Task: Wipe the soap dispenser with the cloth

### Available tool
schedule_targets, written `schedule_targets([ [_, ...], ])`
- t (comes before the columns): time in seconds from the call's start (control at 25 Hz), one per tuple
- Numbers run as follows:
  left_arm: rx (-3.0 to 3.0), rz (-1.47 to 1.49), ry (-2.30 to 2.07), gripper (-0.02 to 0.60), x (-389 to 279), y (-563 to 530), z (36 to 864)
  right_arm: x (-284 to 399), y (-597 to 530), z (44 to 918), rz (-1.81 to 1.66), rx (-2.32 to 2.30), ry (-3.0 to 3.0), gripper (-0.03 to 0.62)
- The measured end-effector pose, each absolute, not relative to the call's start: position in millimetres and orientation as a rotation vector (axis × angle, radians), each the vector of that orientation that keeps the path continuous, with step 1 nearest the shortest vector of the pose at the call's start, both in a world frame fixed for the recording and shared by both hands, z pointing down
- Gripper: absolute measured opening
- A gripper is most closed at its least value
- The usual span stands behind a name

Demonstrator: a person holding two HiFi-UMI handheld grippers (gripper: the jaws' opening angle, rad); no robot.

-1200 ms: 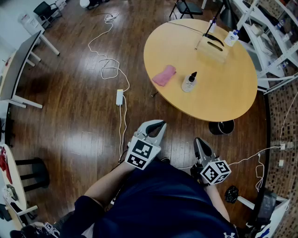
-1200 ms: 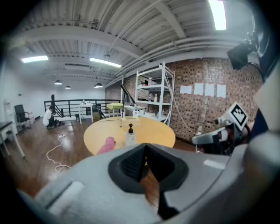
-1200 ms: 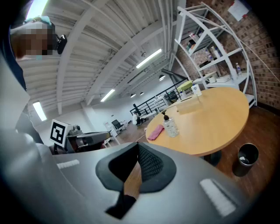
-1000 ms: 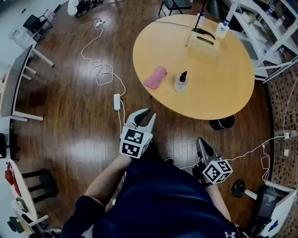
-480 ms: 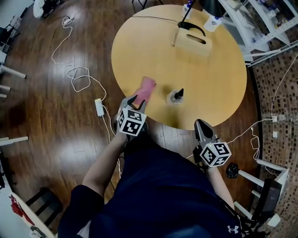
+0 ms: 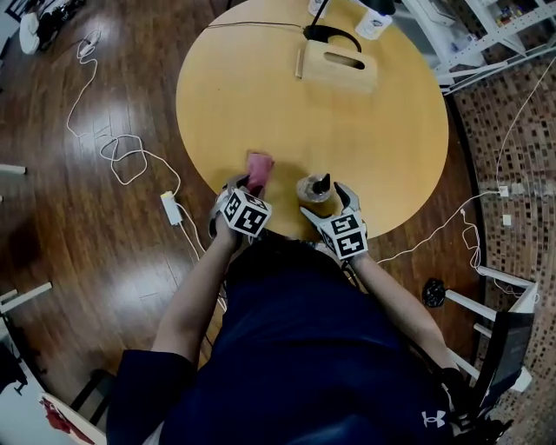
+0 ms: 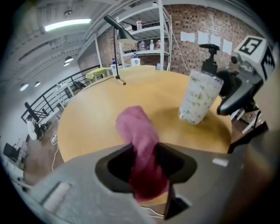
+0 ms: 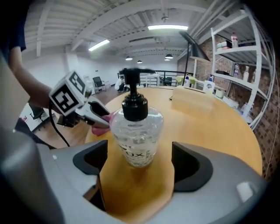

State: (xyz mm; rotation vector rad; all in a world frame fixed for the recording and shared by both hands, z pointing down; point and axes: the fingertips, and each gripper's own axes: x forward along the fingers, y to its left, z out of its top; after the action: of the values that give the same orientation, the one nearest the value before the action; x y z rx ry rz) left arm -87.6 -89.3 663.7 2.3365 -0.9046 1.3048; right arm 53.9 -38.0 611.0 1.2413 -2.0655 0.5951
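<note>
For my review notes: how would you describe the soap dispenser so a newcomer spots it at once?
Start at the round wooden table. At its near edge, just right of the pink cloth, stands the soap dispenser. It is the only clear, squat bottle with a black pump; the white bottle sits far off at the opposite edge.

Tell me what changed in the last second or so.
Both grippers moved from by the person's body out to the near edge of the table. The left gripper has just been opening its jaws, the pink cloth between them; the right gripper likewise, either side of the soap dispenser without touching it. Cloth, dispenser and wooden box stayed put.
</note>
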Motion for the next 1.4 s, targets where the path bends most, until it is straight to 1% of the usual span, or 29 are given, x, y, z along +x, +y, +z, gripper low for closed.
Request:
schedule_targets([
  [0.04, 2.317, 1.276, -0.899, 0.142, -88.0, -87.2, 662.4, 52.5, -44.3, 617.2, 0.579, 1.231, -2.06, 0.448],
  [0.08, 2.301, 1.235, -0.89, 0.123, -88.2, -83.6, 657.5, 51.9, -49.5, 620.5, 0.57, 1.229, -2.063, 0.448],
  [0.16, 2.319, 1.127, -0.871, 0.112, -84.5, -76.5, 631.8, 50.4, -54.6, 621.9, 0.536, 1.208, -2.091, 0.446],
  [0.28, 2.466, 0.961, -0.841, 0.11, -60.5, -73.4, 561.1, 45.6, -59.0, 609.9, 0.379, 1.132, -2.135, 0.439],
  [0.32, 2.526, 0.915, -0.828, 0.111, -47.7, -74.1, 536.6, 46.2, -62.0, 606.8, 0.336, 1.121, -2.139, 0.414],
  [0.36, 2.584, 0.883, -0.812, 0.111, -34.0, -75.7, 514.5, 48.2, -66.5, 605.5, 0.317, 1.13, -2.142, 0.371],
  [0.4, 2.639, 0.868, -0.797, 0.112, -20.7, -77.9, 496.0, 51.4, -72.5, 605.2, 0.317, 1.153, -2.144, 0.36],
  [0.48, 2.726, 0.891, -0.76, 0.112, 2.6, -81.7, 472.8, 58.1, -84.3, 604.6, 0.33, 1.19, -2.15, 0.36],
  [0.64, 2.85, 1.062, -0.695, 0.112, 38.2, -86.9, 464.0, 64.3, -90.7, 604.2, 0.295, 1.122, -2.183, 0.36],
  [0.76, 2.97, 1.237, -0.584, 0.114, 62.4, -83.2, 465.3, 62.6, -88.2, 604.7, 0.306, 1.095, -2.184, 0.36],
  [0.88, 3.045, 1.431, -0.38, 0.114, 86.7, -69.4, 478.8, 62.0, -86.6, 606.5, 0.335, 1.086, -2.157, 0.36],
  [1.0, 3.059, 1.612, -0.221, 0.114, 96.5, -56.0, 493.5, 59.4, -86.3, 608.8, 0.351, 1.054, -2.144, 0.36],
  [1.08, 3.022, 1.569, -0.245, 0.114, 96.4, -60.9, 495.3, 59.1, -85.4, 610.4, 0.353, 1.037, -2.142, 0.36],
  [1.2, 2.854, 1.32, -0.356, 0.114, 92.4, -81.4, 490.5, 64.4, -78.4, 622.3, 0.38, 0.986, -2.1, 0.352],
  [1.24, 2.813, 1.269, -0.382, 0.112, 90.9, -88.3, 489.1, 69.0, -72.9, 630.5, 0.401, 0.953, -2.062, 0.341],
  [1.28, 2.796, 1.244, -0.389, 0.114, 90.3, -92.8, 488.3, 74.8, -65.7, 640.1, 0.425, 0.915, -2.017, 0.31],
  [1.36, 2.821, 1.251, -0.364, 0.112, 91.3, -93.8, 487.1, 84.8, -50.8, 656.1, 0.48, 0.882, -1.966, 0.208],
  [1.4, 2.845, 1.268, -0.348, 0.112, 91.7, -92.2, 486.5, 88.1, -45.3, 660.4, 0.516, 0.903, -1.971, 0.198],
])
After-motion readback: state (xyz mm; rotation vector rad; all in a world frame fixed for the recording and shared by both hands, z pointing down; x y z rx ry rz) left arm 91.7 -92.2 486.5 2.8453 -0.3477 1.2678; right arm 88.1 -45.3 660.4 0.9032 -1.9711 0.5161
